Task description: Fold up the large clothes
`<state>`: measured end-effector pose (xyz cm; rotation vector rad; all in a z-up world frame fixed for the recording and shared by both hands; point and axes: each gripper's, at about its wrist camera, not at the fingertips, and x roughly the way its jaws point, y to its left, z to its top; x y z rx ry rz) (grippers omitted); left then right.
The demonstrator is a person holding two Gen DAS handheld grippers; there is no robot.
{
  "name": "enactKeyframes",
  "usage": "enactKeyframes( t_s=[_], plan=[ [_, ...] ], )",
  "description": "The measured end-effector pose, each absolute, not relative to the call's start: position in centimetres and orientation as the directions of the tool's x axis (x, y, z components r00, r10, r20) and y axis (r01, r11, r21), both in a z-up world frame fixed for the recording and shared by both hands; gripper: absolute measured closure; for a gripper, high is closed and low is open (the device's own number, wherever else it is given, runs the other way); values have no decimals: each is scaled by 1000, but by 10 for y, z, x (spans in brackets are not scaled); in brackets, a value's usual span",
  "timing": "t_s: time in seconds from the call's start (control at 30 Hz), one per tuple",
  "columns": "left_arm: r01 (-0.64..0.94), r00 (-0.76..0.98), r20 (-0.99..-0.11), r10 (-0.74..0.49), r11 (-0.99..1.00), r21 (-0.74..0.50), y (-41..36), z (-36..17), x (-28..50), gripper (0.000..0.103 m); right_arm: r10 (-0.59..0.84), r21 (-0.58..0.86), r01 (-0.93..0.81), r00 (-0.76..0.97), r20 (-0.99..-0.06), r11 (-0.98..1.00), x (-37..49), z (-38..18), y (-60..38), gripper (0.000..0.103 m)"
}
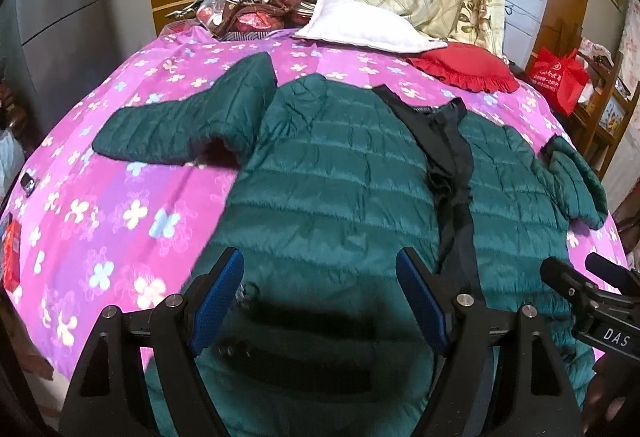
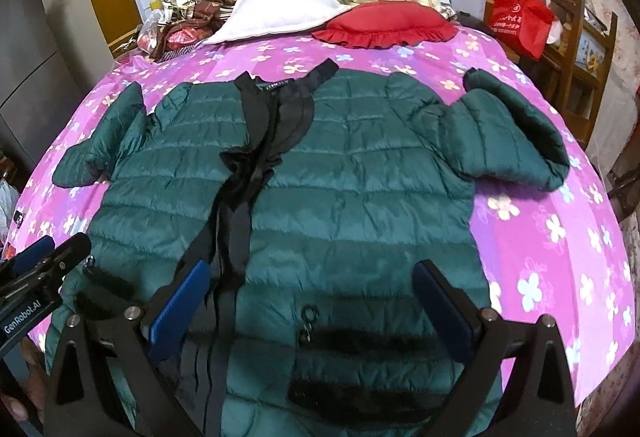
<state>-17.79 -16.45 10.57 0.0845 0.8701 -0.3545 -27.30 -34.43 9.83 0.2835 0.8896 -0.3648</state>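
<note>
Your green quilted down jacket [image 2: 360,173] lies front-up and spread flat on the pink flowered bedspread [image 1: 120,205], hem toward you, collar toward the headboard — laid out this way, I judge, so the sleeves can be folded in first. The black zipper placket [image 2: 240,205] runs down the middle, slightly rumpled, and both sleeves stick out sideways: the left sleeve [image 1: 168,125] lies bent across the cover, the right sleeve [image 2: 516,133] curls back on itself near the bed's edge.

Your left gripper [image 1: 320,297] hovers over the hem with its blue pads spread wide and nothing between them; your right gripper [image 2: 312,305] hangs released as well, empty, just above the pocket zipper pull [image 2: 308,321]. Neither holds cloth.

Beyond the collar sit a white pillow [image 1: 368,29] and a red frilled cushion [image 2: 384,25], well apart from the jacket, so they should not hinder a fold. The red bag [image 2: 520,21] stands off the bed. The curled right sleeve is the likeliest nuisance — it probably needs straightening before you fold it inward.
</note>
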Motion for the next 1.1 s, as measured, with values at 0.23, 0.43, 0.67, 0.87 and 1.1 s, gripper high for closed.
enactKeyframes(
  t_s=[0.23,0.43,0.67,0.87,1.1],
  plan=[
    [327,598,-753,-273,941,-81,-163,113,-147,48,-190,93,419,584,-790,903,-246,103,-350,0],
    [338,608,-745,-274,939,-69,-167,113,-128,48,-207,88,430,593,-778,899,-219,106,-357,0],
    [352,571,-764,-301,930,-104,-178,100,-117,48,-215,85,441,585,-782,893,-200,94,-363,0],
    [341,572,-768,-288,935,-97,-179,92,-108,48,-219,69,446,562,-798,892,-193,81,-368,0],
    [317,585,-768,-260,945,-78,-172,88,-95,48,-224,52,439,553,-803,897,-182,71,-368,0]
  ],
)
